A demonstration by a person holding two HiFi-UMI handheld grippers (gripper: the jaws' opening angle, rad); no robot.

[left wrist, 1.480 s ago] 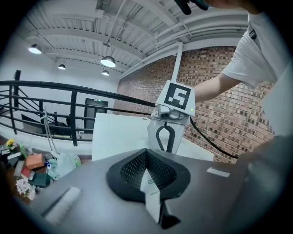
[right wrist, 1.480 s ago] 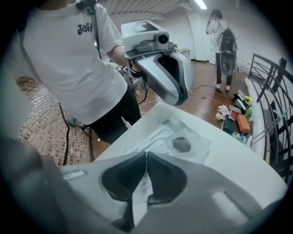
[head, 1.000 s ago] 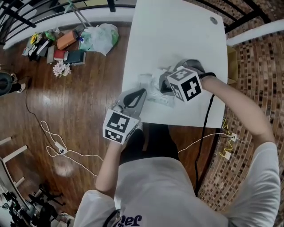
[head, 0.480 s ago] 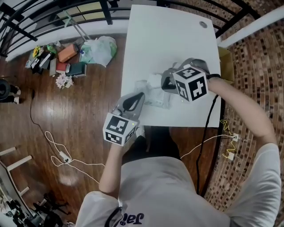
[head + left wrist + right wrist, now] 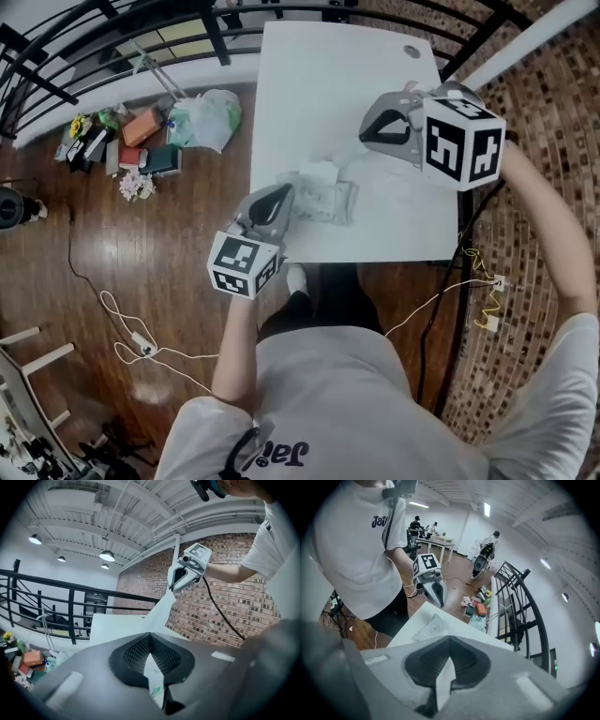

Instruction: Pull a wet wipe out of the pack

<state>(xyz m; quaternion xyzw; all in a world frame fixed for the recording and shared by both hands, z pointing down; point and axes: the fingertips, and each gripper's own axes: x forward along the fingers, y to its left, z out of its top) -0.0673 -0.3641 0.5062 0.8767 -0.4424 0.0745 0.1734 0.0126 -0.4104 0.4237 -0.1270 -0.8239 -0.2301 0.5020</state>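
left tongs [image 5: 150,665] clenched on pack [image 5: 323,199] edge, pack at their tips | right tongs [image 5: 449,660] clenched on wipe [image 5: 162,606] corner, wipe strung from right tongs down toward left | I judge wipe limp, damp, tearable: hold the corner deep, pull steady

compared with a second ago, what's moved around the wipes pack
The right tongs, shut on the wet wipe, rose away from the pack toward the far right of the table, drawing the wipe out. Nothing was let go. The left tongs still clamp the pack's edge near the table's front edge.
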